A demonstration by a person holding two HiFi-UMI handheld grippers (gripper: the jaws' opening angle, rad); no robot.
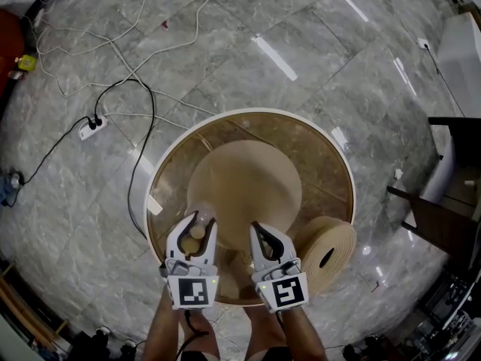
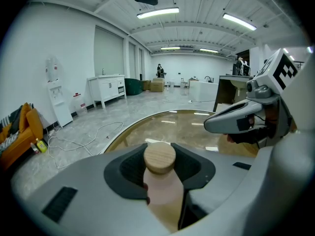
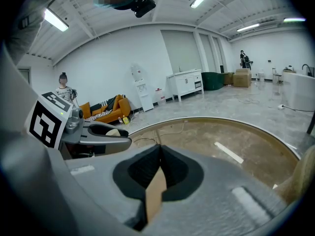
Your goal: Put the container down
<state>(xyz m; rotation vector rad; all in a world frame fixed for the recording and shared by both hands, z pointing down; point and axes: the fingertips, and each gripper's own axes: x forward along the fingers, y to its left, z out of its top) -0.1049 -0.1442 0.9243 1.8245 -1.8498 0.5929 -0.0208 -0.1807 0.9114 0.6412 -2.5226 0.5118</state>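
Left gripper (image 1: 198, 218): the jaws are held apart, and the container (image 2: 159, 157) – a pale bottle closed with a round wooden cap (image 1: 198, 231) – is found between them. In the left gripper view, bare black pad is seen on either side of the cap, and a dark gap is noted along the bottle's right flank. The bottle's base is hidden, so contact with the surface cannot be confirmed.

Right gripper (image 3: 158, 150): the jaws are brought together at their tips, and nothing is held between them.

Both grippers are positioned side by side over the near edge of the round glass table (image 1: 319, 164) – the container lies at its near-left portion. A wooden pedestal (image 1: 244, 183) is seen through the glass. A beige roll (image 1: 328, 250) is observed at the table's near-right rim. Cables (image 1: 143, 130) and a power strip (image 1: 94, 125) are noted on the marble floor (image 1: 338, 51).
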